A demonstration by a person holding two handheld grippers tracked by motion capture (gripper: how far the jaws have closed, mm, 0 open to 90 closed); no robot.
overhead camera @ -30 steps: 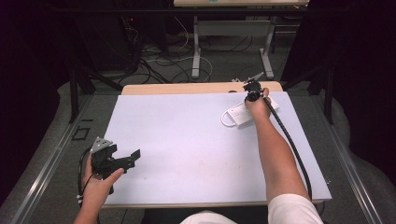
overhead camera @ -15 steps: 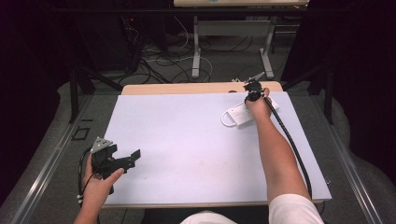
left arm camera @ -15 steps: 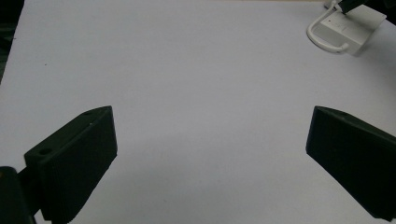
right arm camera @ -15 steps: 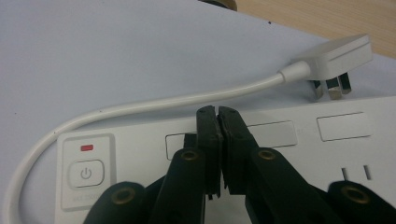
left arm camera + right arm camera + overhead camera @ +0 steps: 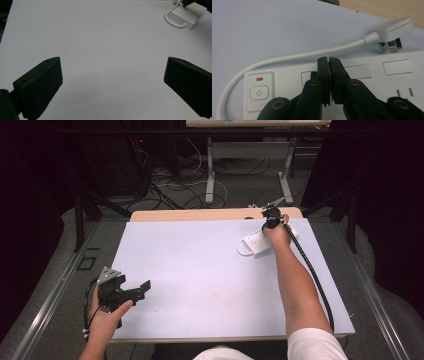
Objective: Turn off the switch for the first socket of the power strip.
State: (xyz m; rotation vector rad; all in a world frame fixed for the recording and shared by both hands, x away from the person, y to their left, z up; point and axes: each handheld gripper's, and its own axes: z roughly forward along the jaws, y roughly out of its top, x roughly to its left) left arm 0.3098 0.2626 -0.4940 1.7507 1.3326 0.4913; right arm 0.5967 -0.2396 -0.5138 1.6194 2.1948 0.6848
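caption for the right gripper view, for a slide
Closed right gripper poised over a white power strip beside its cable and plug.

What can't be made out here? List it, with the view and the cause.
- Power strip, high view: its near end is hidden by the right hand; sockets too small.
- Power strip, right gripper view: cut off by the right and bottom edges; the shut right gripper covers its middle.
- Print under the power button: too blurred.
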